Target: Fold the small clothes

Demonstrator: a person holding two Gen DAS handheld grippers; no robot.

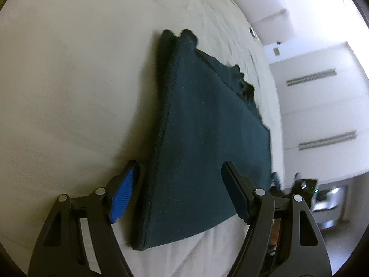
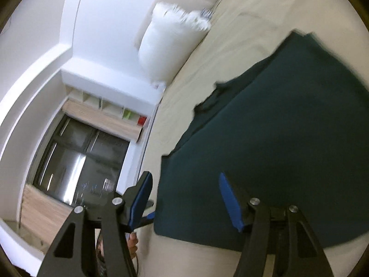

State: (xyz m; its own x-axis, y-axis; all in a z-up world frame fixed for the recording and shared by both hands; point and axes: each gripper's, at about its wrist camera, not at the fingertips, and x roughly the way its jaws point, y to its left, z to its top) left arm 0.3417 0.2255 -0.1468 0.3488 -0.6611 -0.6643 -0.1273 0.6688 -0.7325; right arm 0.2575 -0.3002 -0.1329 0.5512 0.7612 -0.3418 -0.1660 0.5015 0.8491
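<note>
Teal folded garment (image 1: 207, 138) flat on bed (image 1: 69, 80); both claws wide, seemingly empty

A dark teal garment (image 1: 207, 120) lies folded flat on a pale cream bed (image 1: 69, 80). In the left wrist view it fills the centre, stretching from its near rounded corner at about 6 o'clock up to a narrow far end at about 12 o'clock. Its left edge shows stacked layers with a stitched hem running along it. At the far end two small rounded bumps of cloth stick up, and a rumpled darker fold sits along the edge toward 2 o'clock. In the right wrist view the same garment (image 2: 276, 138) spreads from centre toward 3 o'clock, smooth on top, with a jagged, stepped edge toward 10 o'clock.
</note>
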